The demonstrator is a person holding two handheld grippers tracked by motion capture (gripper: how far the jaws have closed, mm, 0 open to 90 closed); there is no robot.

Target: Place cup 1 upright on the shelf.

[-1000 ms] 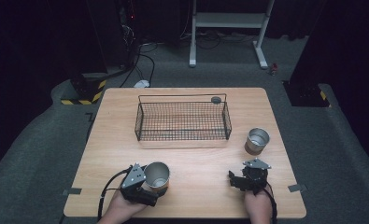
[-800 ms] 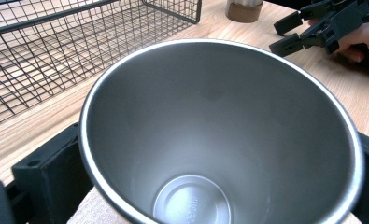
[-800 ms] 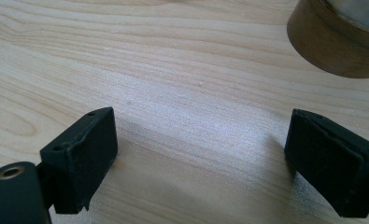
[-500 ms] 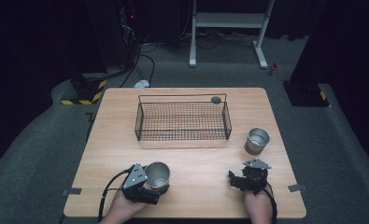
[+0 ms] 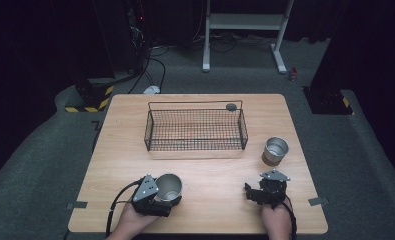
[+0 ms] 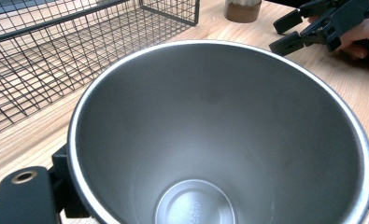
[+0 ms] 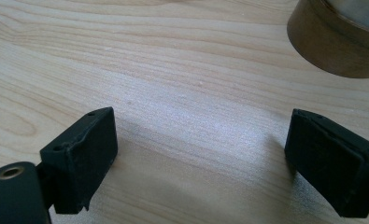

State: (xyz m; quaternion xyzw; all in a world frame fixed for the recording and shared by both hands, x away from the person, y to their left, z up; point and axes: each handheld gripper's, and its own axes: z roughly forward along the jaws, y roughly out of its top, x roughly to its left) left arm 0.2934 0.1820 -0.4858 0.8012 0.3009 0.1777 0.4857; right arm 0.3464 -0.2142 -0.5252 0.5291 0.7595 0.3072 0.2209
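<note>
So the left gripper has just been closing and its jaws now pinch the shiny, round stainless steel cup, which sits upright on the table on the person's side of the black wire mesh basket, a bit off toward its left end. From the left gripper view the cup looks empty and the grip seems to sit low on the wall.

What I'd worry about: smooth tapered metal between hard black pads. I reckon it could slide or tip out if it's lifted fast or tilted. The basket rim is also tall, so a low carry could clip the wire and knock the cup loose.

The right gripper rests on the table with jaws wide apart, nothing between them. A second steel cup with a brown band stands just off the basket's right end, near that gripper, so a careless swing could bump it.

Surface is a light wood-grain table. Around it there's grey carpet, a dark room, a white metal frame behind the basket, plus floor cables and a yellow-black striped strip.
</note>
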